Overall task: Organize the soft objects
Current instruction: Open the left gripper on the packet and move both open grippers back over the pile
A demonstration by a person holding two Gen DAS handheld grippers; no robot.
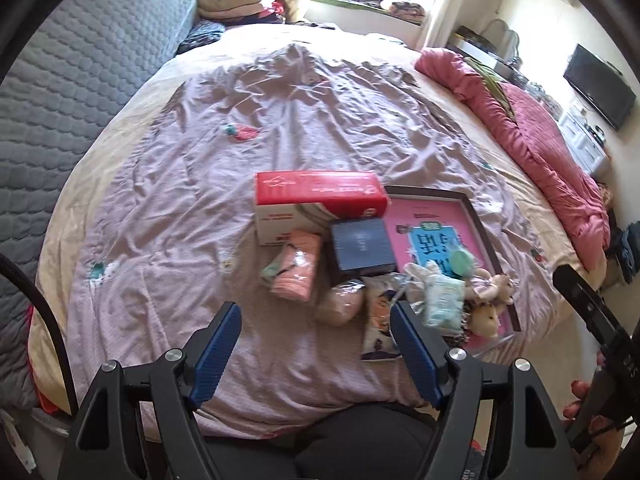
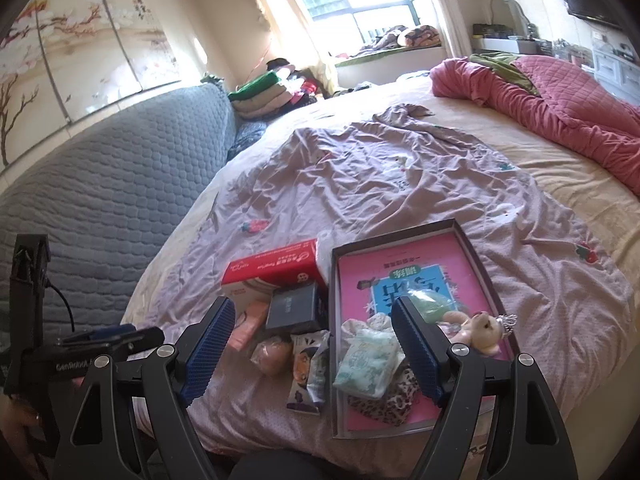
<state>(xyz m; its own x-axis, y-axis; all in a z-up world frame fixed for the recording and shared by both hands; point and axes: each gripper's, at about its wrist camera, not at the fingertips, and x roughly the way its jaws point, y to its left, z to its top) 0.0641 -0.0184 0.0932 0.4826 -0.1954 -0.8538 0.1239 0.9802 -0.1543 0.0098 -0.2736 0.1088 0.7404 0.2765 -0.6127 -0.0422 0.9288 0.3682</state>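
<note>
Fingers point(image 1: 230, 340) point(image 2: 412, 344) of both grippers spread, empty, partly hiding the packet point(image 1: 378, 320) and doll point(image 2: 482, 332).

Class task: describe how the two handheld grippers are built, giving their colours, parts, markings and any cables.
Both the left gripper and the right gripper have black angular frames, silver pivot bolts and blue ribbed pads. The right wrist view shows white lettering on the left unit and a thin black cable.
</note>
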